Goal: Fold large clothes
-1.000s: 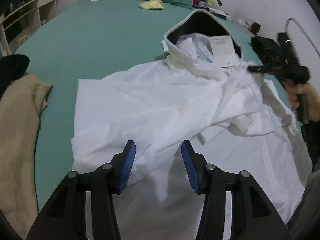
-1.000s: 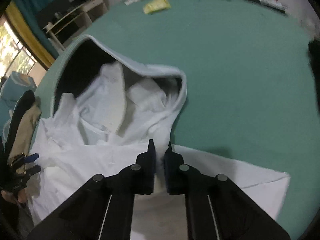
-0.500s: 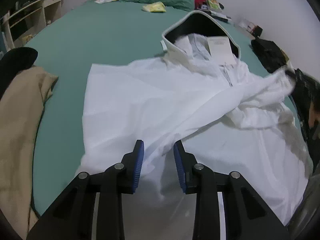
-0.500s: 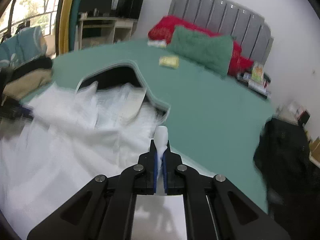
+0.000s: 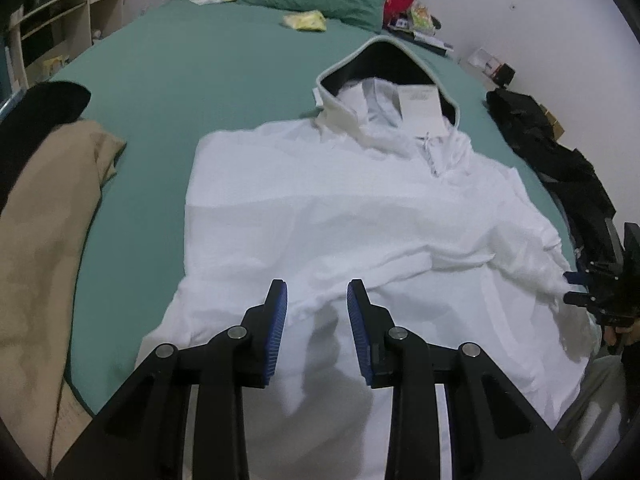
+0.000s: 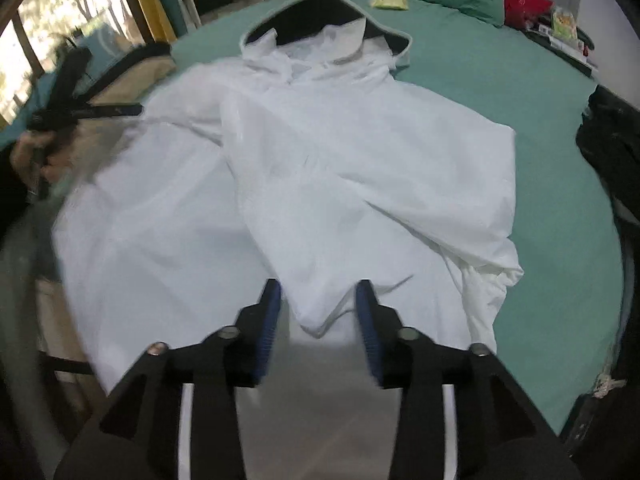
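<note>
Both tongs, left point(image 5: 316, 300) and right point(image 6: 318, 300), part-open, right just opened and empty, over white hoodie point(image 5: 340, 208) on bed point(image 5: 200, 60), hood at twelve o'clock; sleeve fold-in done, next likely hem grasp.

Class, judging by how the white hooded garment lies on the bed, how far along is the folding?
Early. Done: the white hooded garment lies spread on the green bed, one sleeve laid across its body. In hand: nothing; the right gripper has just opened, freeing the cloth, and the left gripper is open above the hem. Left: hood and body remain unfolded.
</note>
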A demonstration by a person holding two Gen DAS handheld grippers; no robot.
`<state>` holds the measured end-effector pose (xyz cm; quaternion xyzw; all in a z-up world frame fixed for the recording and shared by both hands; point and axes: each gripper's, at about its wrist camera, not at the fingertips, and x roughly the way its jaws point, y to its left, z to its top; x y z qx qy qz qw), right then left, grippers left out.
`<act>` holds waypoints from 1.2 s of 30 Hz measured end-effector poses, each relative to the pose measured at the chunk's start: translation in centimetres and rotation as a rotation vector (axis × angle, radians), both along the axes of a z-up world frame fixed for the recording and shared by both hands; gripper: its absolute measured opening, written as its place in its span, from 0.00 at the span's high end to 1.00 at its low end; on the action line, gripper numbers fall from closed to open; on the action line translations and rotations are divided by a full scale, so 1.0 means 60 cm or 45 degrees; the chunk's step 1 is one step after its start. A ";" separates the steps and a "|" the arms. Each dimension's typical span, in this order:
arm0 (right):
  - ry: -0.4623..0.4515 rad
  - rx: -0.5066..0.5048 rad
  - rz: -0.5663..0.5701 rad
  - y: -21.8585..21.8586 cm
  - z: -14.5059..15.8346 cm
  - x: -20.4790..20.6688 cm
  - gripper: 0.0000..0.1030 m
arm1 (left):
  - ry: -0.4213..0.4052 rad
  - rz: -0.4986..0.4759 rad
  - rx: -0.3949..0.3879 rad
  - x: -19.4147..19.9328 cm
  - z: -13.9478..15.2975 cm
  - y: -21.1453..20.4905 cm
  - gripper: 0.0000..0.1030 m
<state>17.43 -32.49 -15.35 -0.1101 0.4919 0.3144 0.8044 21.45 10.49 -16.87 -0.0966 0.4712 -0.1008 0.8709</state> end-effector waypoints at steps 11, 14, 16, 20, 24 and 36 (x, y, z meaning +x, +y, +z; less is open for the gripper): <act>0.134 0.045 -0.209 -0.003 -0.055 0.061 0.45 | 0.114 -0.068 0.132 0.007 -0.045 -0.009 0.68; 0.080 -0.019 -0.201 0.014 -0.049 0.053 0.97 | 0.074 -0.064 0.175 0.002 -0.038 -0.013 0.68; 0.021 -0.051 -0.175 0.028 -0.018 0.050 0.98 | 0.073 -0.050 0.155 0.003 -0.034 -0.007 0.68; -0.145 -0.121 -0.098 0.053 0.066 0.051 0.98 | -0.010 -0.018 0.047 0.006 0.001 0.012 0.68; -0.289 -0.147 -0.075 0.068 0.139 0.098 0.98 | -0.120 0.034 0.006 0.034 0.036 0.032 0.67; -0.099 -0.257 -0.296 0.030 0.006 0.231 0.90 | 0.043 0.144 0.126 0.070 -0.014 0.055 0.67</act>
